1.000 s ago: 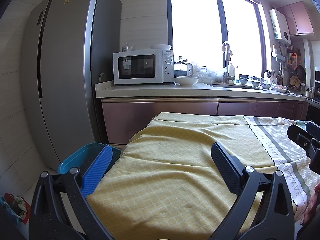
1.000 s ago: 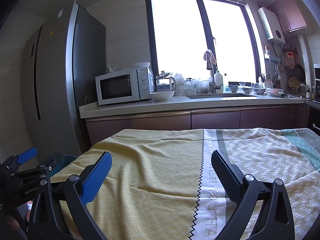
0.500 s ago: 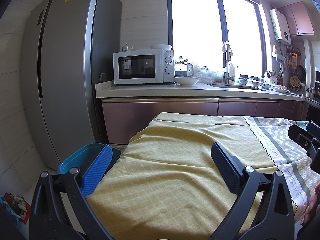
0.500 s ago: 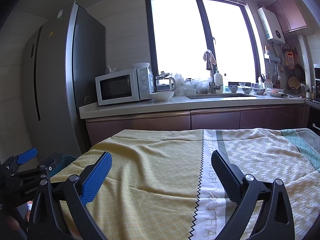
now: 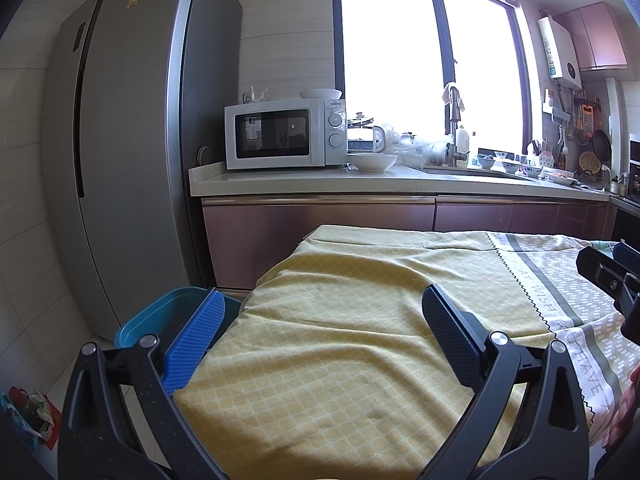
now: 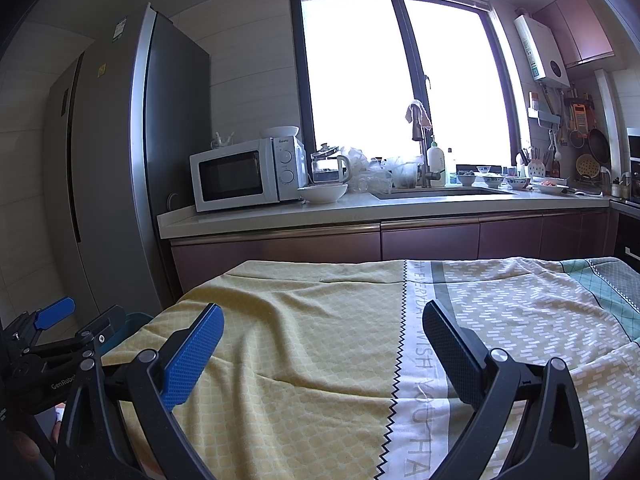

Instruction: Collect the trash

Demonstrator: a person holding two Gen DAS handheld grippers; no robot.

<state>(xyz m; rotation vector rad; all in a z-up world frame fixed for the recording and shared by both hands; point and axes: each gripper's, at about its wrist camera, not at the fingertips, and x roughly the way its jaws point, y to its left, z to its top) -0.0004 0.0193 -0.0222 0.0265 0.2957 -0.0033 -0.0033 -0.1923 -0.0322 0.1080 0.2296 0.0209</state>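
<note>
My left gripper is open and empty, held above the near left part of a table covered with a yellow and patterned cloth. My right gripper is open and empty above the middle of the same cloth. A blue bin stands on the floor by the table's left edge, behind my left finger. No loose trash shows on the cloth. The left gripper shows at the left edge of the right wrist view; the right gripper shows at the right edge of the left wrist view.
A kitchen counter runs behind the table, with a white microwave, a white bowl and a sink. A tall grey fridge stands at the left. A bag with scraps lies on the floor.
</note>
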